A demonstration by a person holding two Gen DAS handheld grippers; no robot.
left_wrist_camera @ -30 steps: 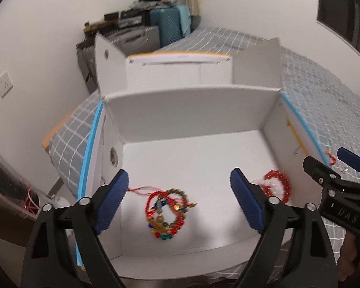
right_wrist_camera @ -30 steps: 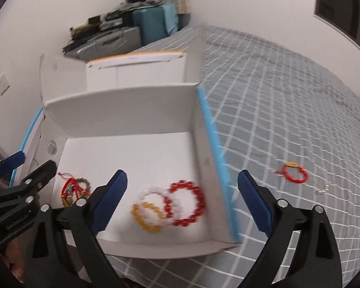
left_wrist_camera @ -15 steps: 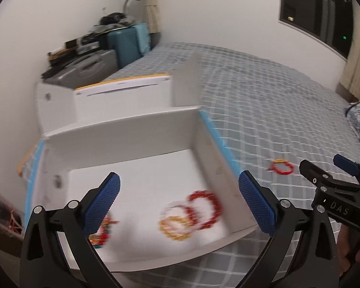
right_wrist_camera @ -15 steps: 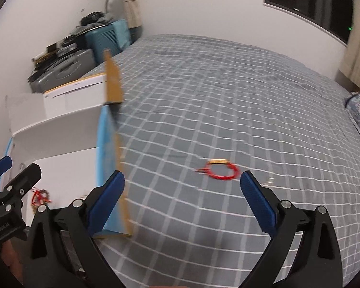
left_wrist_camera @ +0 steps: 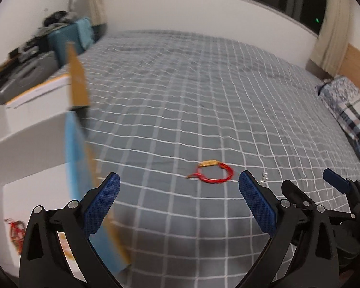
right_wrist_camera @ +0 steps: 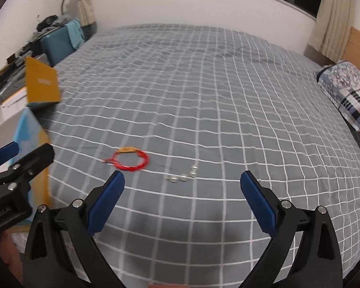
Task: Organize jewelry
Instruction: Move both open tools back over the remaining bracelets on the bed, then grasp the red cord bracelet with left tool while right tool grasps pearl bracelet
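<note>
A red string bracelet (left_wrist_camera: 213,172) with a gold charm lies on the grey checked bedspread; it also shows in the right wrist view (right_wrist_camera: 129,159). Small silver pieces (right_wrist_camera: 183,176) lie just right of it, also seen in the left wrist view (left_wrist_camera: 264,177). The white box (left_wrist_camera: 24,129) with blue edge stands at the left and holds beaded bracelets (left_wrist_camera: 15,231). My left gripper (left_wrist_camera: 178,202) is open and empty, just short of the red bracelet. My right gripper (right_wrist_camera: 182,201) is open and empty, just short of the silver pieces.
The bedspread (right_wrist_camera: 204,84) stretches far and right. A patterned pillow (right_wrist_camera: 348,96) lies at the right edge. Suitcases and clutter (right_wrist_camera: 55,40) stand by the far left wall. The box's orange flap (left_wrist_camera: 78,81) stands up at the left.
Both grippers have swung right, away from the box and toward the red bracelet and silver pieces on the bedspread. Both stay open and empty.
</note>
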